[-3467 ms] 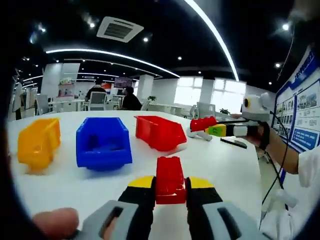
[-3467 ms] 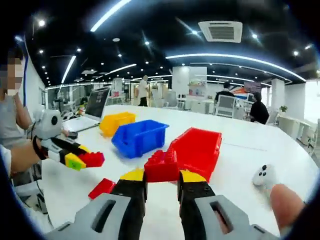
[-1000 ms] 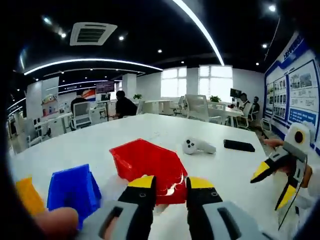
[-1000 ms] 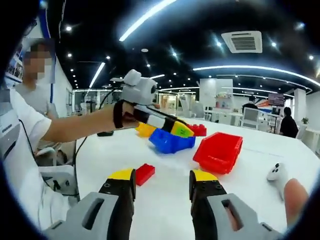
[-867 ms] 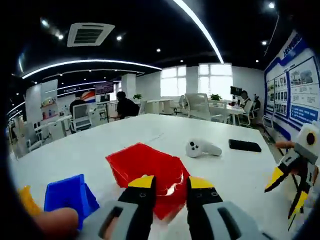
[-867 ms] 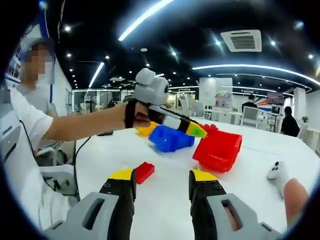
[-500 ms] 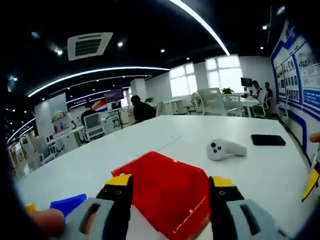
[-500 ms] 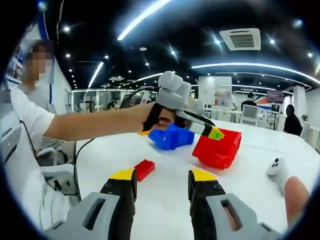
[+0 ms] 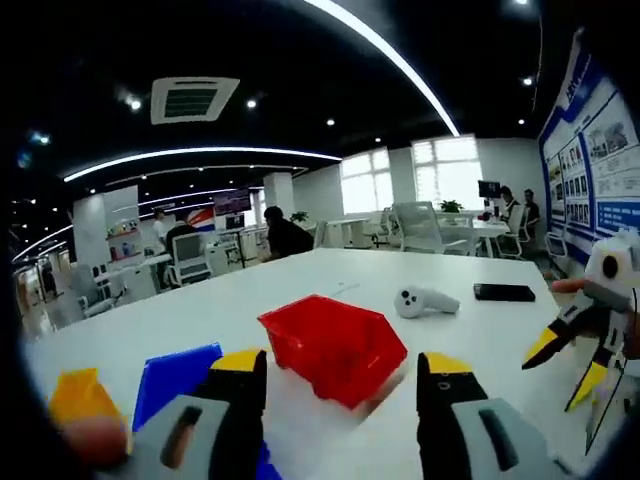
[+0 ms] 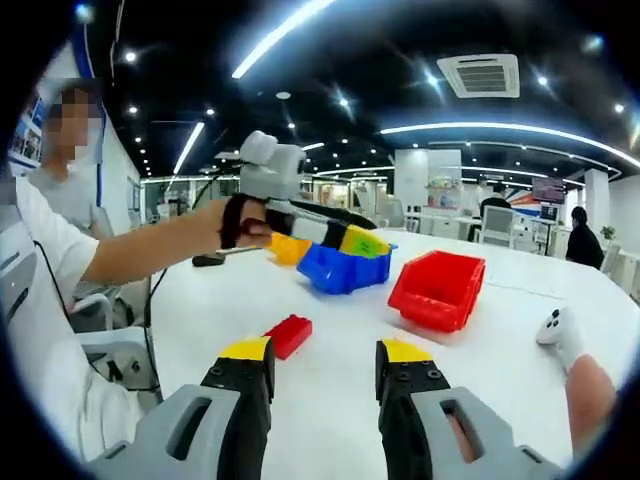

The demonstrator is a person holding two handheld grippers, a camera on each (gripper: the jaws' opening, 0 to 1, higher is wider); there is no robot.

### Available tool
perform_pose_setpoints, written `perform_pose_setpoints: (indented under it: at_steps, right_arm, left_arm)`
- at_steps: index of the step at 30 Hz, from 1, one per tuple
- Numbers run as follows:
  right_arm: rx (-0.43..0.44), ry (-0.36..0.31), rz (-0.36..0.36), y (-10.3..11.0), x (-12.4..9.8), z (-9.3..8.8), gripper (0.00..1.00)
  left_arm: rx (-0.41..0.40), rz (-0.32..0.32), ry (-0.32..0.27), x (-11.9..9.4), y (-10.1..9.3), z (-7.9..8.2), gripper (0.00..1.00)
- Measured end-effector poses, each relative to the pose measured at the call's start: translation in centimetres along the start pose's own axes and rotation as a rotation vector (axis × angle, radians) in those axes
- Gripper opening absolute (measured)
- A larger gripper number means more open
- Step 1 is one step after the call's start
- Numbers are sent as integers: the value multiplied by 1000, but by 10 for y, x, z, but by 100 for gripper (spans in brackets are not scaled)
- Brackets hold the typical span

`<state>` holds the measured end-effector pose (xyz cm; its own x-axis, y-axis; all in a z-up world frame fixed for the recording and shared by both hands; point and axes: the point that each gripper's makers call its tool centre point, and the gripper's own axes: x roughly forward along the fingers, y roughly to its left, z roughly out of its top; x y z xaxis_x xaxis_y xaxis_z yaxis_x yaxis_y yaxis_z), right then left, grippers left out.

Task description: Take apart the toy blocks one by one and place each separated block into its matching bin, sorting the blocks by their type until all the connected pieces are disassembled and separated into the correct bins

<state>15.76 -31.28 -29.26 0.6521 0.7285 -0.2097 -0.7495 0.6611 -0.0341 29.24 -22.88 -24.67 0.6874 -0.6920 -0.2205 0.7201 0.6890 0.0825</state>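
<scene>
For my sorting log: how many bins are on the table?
3: yellow bin farthest, blue bin in the middle, red bin nearest the white controller. More may be hidden.

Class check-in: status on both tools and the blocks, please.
Left tool open, empty, above blue bin. Right tool open, empty. One red block loose on table. Nothing in the way.

On the table [image 9: 300,275], a row of bins sits ahead of the left gripper [image 9: 342,362] — first bin [image 9: 335,340] dead ahead, second bin [image 9: 175,372] left, third bin [image 9: 80,393] farther left. Beyond, rightward — a controller [image 9: 425,300], then a phone [image 9: 503,292]. A block [image 10: 290,335] lies just ahead-left of the right gripper [image 10: 325,349].
</scene>
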Motion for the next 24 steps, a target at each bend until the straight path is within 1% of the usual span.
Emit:
perform_pose_setpoints:
  at_steps: [4,6,8,9,11,13,17,20,22,24]
  right_arm:
    - [15,3,1,8,8,-3,42]
    - [22,4,5,13,11,-5,43]
    - [26,10,9,17,15,-8,43]
    - [34,13,12,18,16,-9,43]
    - [52,16,21,21,20,-11,43]
    - [49,28,19,22,25,-13,43]
    - [41,46,23,26,31,-13,44]
    - [34,50,25,30,38,-12,45]
    - [35,66,25,34,45,-16,46]
    - [56,84,25,40,52,-20,46]
  left_arm:
    - [-31,51,-35,-47,19,-7,60]
    - [-63,78,-58,-72,28,-13,60]
    - [-79,93,-68,-90,31,-21,59]
    - [-128,113,-90,-99,34,-24,59]
    - [-202,94,-119,-116,29,-33,58]
    - [-240,98,-123,-131,27,-44,58]
    - [-273,109,-134,-155,24,-61,56]
    - [-285,97,-124,-167,19,-72,56]
    - [-287,91,-126,-171,18,-74,56]
    - [-287,90,-128,-174,19,-75,54]
